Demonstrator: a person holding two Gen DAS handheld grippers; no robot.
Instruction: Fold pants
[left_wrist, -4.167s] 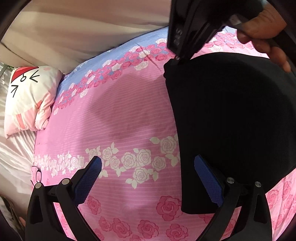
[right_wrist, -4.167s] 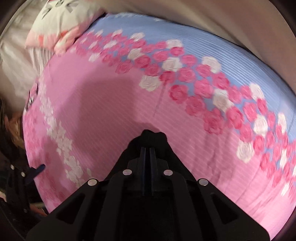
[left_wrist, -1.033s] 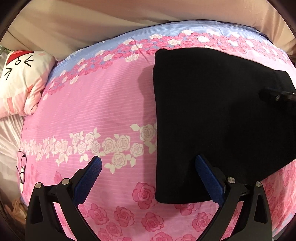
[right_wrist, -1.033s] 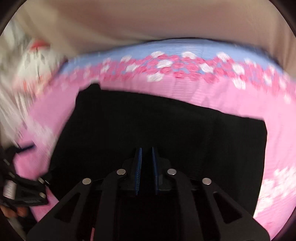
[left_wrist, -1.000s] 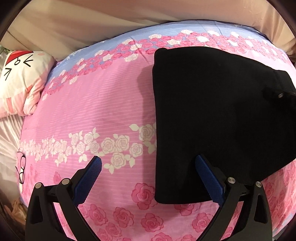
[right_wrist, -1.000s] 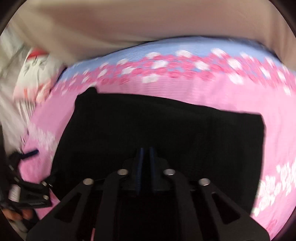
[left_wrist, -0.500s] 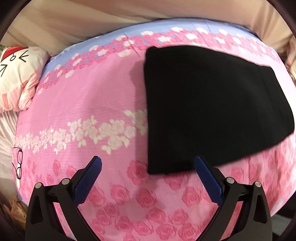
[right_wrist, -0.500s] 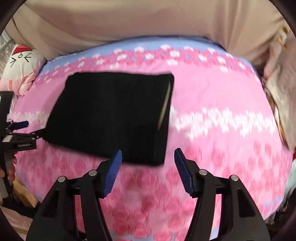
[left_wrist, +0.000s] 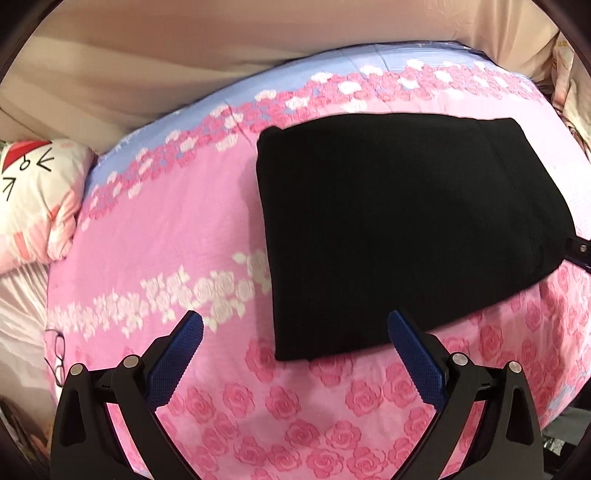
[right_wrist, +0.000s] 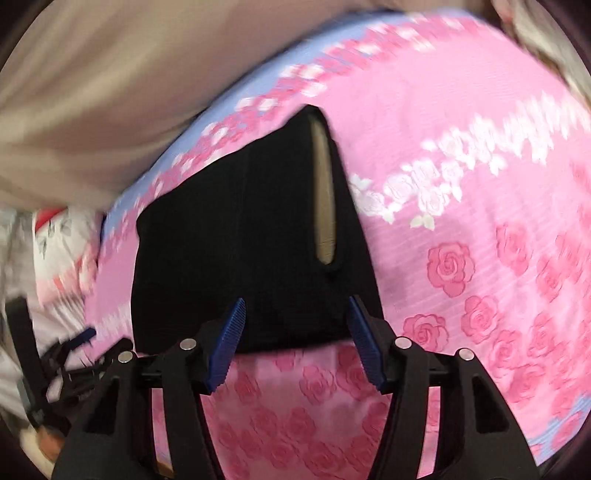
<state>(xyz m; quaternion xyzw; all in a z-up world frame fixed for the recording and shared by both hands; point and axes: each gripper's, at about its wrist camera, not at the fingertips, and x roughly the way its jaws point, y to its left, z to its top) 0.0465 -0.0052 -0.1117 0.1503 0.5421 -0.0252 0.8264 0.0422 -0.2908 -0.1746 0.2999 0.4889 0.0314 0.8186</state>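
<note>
Pants (left_wrist: 399, 229), folded into a flat black rectangle, lie on the rose-print bed (left_wrist: 155, 221). Left tongs (left_wrist: 295, 341) and right tongs (right_wrist: 295, 325) hover wide and empty near its front edge, suggesting the fold is finished.

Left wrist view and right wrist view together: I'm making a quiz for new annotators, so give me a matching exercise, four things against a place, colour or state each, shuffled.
Things:
1. pants
2. left gripper
3. cartoon pillow
4. bedsheet

Descriptions:
A. pink with rose print and a blue band at the far edge
B. black, folded into a flat block on the bed
C. white with a drawn face, at the left end of the bed
D. open, holding nothing, hovering near the block's near edge

Pairs: 1-B, 2-D, 3-C, 4-A
</note>
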